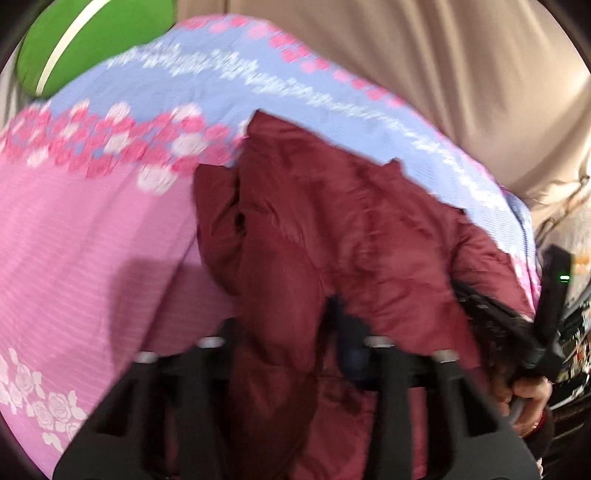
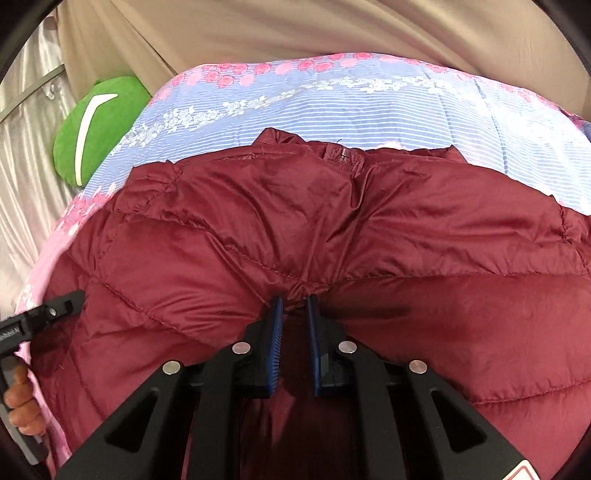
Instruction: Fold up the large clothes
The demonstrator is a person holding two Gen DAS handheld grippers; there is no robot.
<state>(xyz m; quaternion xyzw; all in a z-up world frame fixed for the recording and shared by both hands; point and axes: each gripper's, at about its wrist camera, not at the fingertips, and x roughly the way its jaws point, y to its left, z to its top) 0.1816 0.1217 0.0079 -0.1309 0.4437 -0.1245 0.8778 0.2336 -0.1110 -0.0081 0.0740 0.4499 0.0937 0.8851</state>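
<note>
Jacket (image 2: 295, 229) covers near bed; open bedspread (image 2: 332, 110) beyond collar. Green cushion (image 2: 99, 125) blocks far-left corner. Curtain (image 2: 295, 29) bounds far edge.

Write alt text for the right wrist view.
The right gripper pinches a fold of a maroon puffer jacket spread over a pink and blue floral quilt. A green cushion sits at the quilt's far left, and the left gripper's black body enters at the left edge.
</note>
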